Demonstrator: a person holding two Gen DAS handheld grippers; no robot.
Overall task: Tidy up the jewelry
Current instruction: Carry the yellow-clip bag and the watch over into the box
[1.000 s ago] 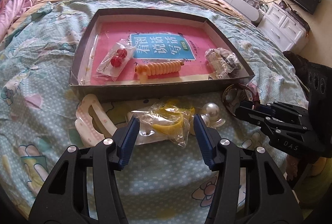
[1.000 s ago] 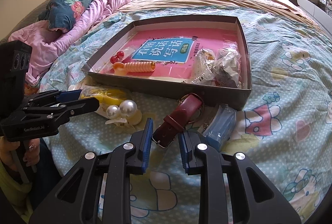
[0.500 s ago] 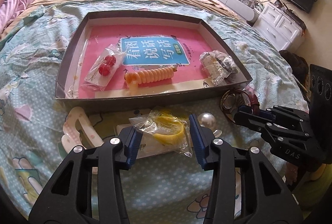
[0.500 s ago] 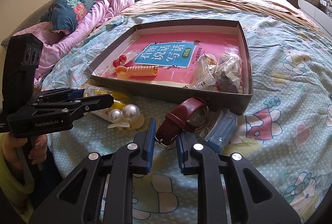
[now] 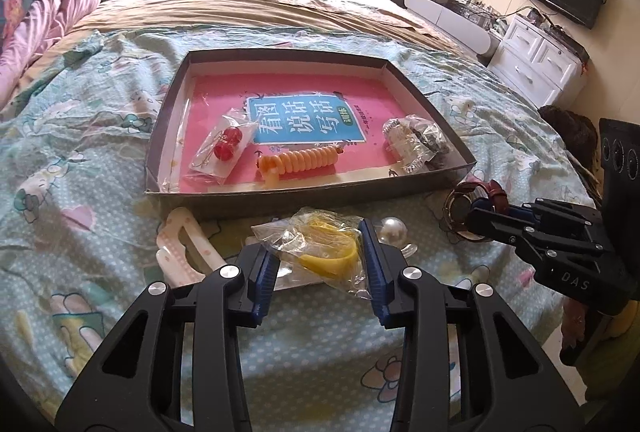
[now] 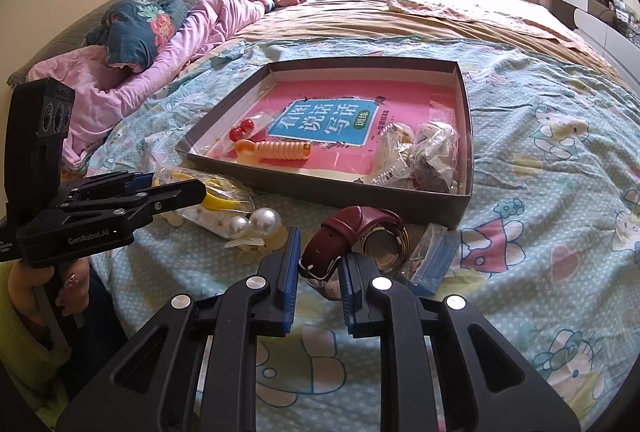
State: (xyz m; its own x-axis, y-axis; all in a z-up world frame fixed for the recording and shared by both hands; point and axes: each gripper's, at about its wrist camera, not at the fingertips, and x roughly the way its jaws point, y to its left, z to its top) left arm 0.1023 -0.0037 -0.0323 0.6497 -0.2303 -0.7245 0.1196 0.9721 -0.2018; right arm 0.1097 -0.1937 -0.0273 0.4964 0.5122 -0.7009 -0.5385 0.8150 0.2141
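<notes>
Clear crinkled plastic: a bag (image 5: 320, 252) with one yellow ring-shaped bangle inside lies on the bedspread, between the two blue pads of the left gripper (image 5: 320, 266).
Left gripper state: jaws on either side of the bag, the right pad touching the plastic, the left pad at its edge; whether they press it firmly cannot be told.
Maroon leather: one watch (image 6: 352, 236) with a round metal case and a silver buckle lies in front of the tray's near wall.
Right gripper (image 6: 318, 278): the jaws stand a narrow way apart with the buckle end of the strap between them; contact with the pads is unclear.
Tray (image 5: 424, 88): one shallow dark cardboard box on the bedspread, floor covered by a pink sheet with a blue label, just beyond both grippers.
In the tray: one bag of two red beads (image 5: 224, 146), one orange ribbed spiral piece (image 5: 300, 160), and clear crumpled bags (image 6: 416, 156) in the right near corner, about two, count uncertain.
Outside the tray: two glossy pearl balls (image 6: 256, 222) on a pale clip between bag and watch; one pale pink plastic clip (image 5: 184, 248) left of the bag; one small blue-edged pouch (image 6: 434, 260) touching the watch.
Bedspread (image 6: 540, 200): teal cotton, white dots, cartoon prints.
</notes>
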